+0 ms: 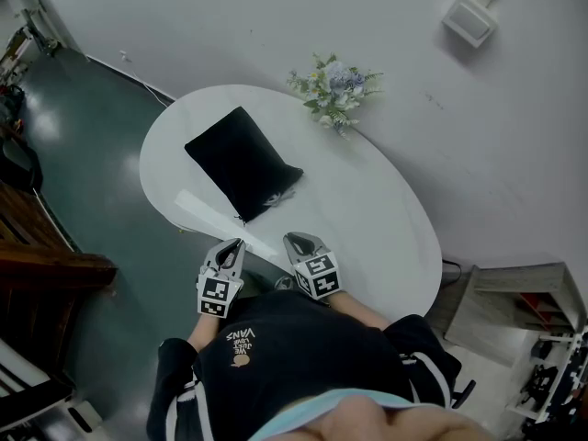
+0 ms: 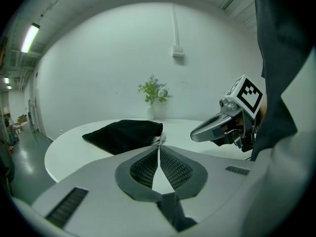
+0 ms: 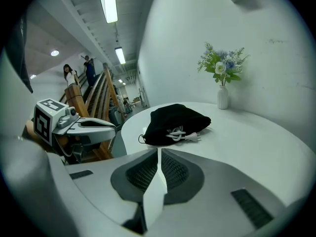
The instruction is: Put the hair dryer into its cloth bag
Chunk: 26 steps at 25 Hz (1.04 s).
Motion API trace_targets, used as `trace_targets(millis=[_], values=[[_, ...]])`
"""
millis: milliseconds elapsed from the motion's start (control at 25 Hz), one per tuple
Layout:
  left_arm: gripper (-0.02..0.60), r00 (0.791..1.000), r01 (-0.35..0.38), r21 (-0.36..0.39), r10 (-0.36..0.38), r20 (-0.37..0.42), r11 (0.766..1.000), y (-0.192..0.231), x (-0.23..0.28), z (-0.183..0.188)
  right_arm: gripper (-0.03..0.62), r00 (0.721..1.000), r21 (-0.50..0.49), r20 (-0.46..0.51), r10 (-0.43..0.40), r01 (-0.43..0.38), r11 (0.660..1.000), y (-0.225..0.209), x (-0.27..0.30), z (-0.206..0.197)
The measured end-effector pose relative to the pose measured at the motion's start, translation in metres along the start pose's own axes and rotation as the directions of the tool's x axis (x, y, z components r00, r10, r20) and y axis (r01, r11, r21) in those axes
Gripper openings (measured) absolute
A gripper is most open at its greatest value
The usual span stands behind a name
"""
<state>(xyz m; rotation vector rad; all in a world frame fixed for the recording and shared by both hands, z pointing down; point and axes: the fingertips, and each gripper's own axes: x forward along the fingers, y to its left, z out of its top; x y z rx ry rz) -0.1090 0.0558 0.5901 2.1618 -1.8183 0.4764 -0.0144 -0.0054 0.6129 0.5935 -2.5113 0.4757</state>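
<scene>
Left gripper (image 1: 236, 243) and right gripper (image 1: 296, 240) closed, empty, at table (image 1: 386, 209) near edge. Cloth bag (image 1: 243, 162) lies farther out, apart

Much covered, cropped or too small.
Cannot see into the cloth bag (image 3: 177, 120); shows only a white cord (image 3: 183, 135) and plug at the mouth, barely readable from the head view. Cannot trace the worktop's (image 1: 367, 219) near rim behind the left tool (image 1: 230, 249), the right tool (image 1: 299, 243) and the person's dark top (image 1: 294, 347). Cropped by the head view's edges: the person's body below, a shelf (image 1: 551, 366) at the right corner. Too small to tell apart: figures on stairs (image 3: 79, 73). Blocked at the left gripper view's right by dark cloth (image 2: 281, 58).
</scene>
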Motion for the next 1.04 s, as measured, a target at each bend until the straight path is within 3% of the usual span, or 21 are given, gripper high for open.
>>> trace_targets(millis=[1040], values=[[0.020,1.000,0.024,0.012,-0.024,0.018,1.000,-0.007,0.005,0.008,0.043,0.999,-0.016,0.034,-0.039,0.040,0.999,-0.011,-0.006,0.013]])
